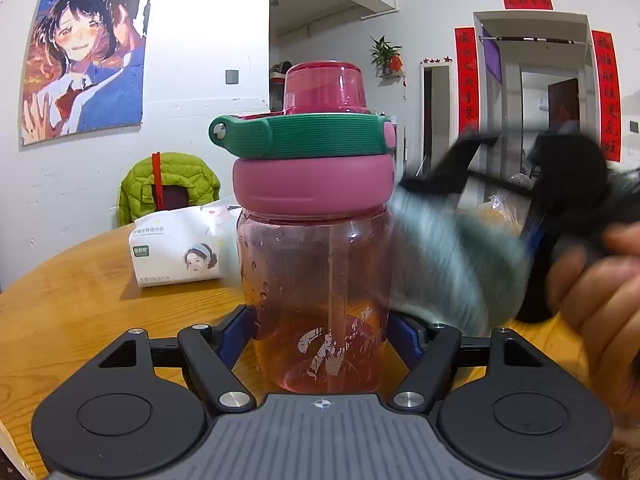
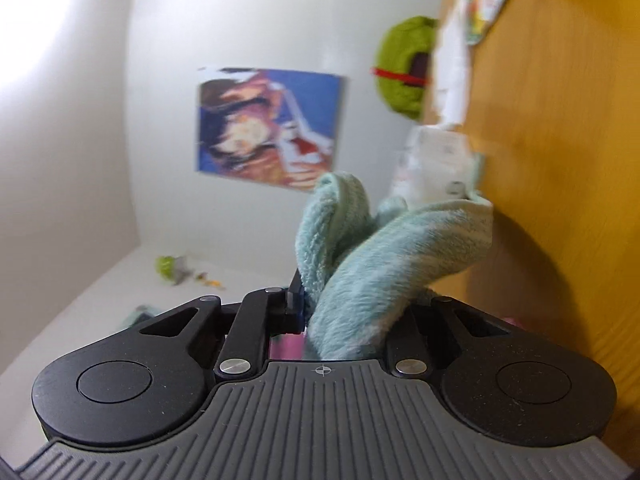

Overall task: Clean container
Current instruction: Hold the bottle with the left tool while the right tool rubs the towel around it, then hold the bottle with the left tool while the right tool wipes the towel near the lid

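Nearest, in the left wrist view, the left tool (image 1: 322,334) is seen clamped on the lower body of a clear pink bottle (image 1: 316,280); a blue pad is pressed against each side of it. The bottle is held upright over the wooden surface (image 1: 80,304), whether resting on it cannot be told. A white printed figure is carried low on the bottle wall, but no wording can be read there. A straw runs up inside, and droplets cling to the inner wall. The bottle is closed by a pink lid (image 1: 314,186), crossed by a green ribbed strap (image 1: 304,136) and topped by a translucent pink cap (image 1: 325,88).

Just right of the bottle, a pale blue-green cloth (image 1: 452,264) is pressed against its side, blurred. The cloth is pinched in the right tool (image 2: 308,312), whose jaws are narrow around it; in the right wrist view the fluffy folds spill out past the fingers. A person's hand (image 1: 600,300) is wrapped around that tool's black handle.

Behind the bottle, to its left, a white tissue pack (image 1: 180,252) lies on the surface, printed with a drawn head and small characters too fine to read. Farther back, a green padded jacket (image 1: 168,184) is draped over a chair. On the far wall an anime poster (image 1: 84,60) is fixed, and red banners with dark characters (image 1: 466,80) frame a doorway; their writing cannot be made out.
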The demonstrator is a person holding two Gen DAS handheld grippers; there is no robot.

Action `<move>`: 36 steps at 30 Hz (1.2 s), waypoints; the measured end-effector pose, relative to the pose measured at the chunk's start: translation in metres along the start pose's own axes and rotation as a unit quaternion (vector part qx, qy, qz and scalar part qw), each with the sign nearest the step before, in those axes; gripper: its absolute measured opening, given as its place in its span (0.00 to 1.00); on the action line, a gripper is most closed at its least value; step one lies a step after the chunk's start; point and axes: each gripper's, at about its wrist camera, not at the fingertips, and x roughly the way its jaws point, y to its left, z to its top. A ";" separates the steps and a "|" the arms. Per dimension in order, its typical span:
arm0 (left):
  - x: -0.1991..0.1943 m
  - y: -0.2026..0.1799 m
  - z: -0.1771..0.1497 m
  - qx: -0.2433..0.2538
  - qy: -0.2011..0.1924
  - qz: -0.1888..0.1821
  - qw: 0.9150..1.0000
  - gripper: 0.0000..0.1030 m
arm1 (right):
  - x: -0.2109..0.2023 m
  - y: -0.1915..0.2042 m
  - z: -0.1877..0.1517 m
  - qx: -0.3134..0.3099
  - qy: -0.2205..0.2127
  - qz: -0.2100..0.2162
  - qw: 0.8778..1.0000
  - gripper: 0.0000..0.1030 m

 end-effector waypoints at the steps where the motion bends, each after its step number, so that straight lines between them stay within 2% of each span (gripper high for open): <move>1: 0.000 0.000 0.000 0.002 0.001 0.000 1.000 0.68 | 0.003 -0.004 0.001 0.002 0.004 -0.035 0.999 0.20; 3: 0.001 -0.001 0.000 0.004 0.001 0.000 1.000 0.68 | 0.010 -0.012 0.001 0.002 0.020 -0.117 0.993 0.20; 5: 0.000 -0.001 0.000 0.003 0.001 0.000 1.000 0.68 | 0.014 -0.019 0.000 0.000 0.028 -0.162 0.986 0.20; 9: 0.000 -0.003 0.000 0.004 0.006 0.007 1.000 0.70 | 0.016 -0.007 -0.002 -0.045 0.026 -0.176 0.983 0.21; 11: -0.003 -0.007 0.000 -0.002 0.019 0.016 1.000 0.80 | 0.016 -0.002 -0.002 -0.063 0.020 -0.165 0.984 0.21; 12: -0.004 -0.009 0.001 -0.010 0.027 0.019 0.999 0.82 | 0.015 0.001 -0.001 -0.069 0.015 -0.156 0.985 0.21; 16: -0.010 -0.014 0.001 -0.025 0.039 0.035 0.998 0.81 | 0.005 0.011 0.003 -0.087 -0.021 -0.101 0.991 0.21; 19: -0.013 -0.018 0.000 -0.011 0.033 0.056 0.998 0.76 | 0.000 0.016 0.004 -0.095 -0.033 -0.082 0.991 0.21; 24: -0.013 -0.021 -0.002 0.006 0.016 0.042 0.999 0.75 | 0.007 0.014 0.001 -0.083 0.004 -0.083 0.993 0.21; 28: -0.003 -0.008 0.002 0.002 0.004 0.024 1.000 0.69 | 0.004 0.020 -0.002 -0.094 -0.004 -0.103 0.990 0.21; 31: 0.001 -0.002 0.003 -0.006 0.001 0.009 1.000 0.69 | 0.001 0.020 -0.003 -0.087 -0.004 -0.107 0.990 0.21; 36: 0.000 -0.002 0.001 -0.004 -0.003 0.004 1.000 0.68 | 0.001 0.019 -0.003 -0.090 -0.002 -0.119 0.989 0.21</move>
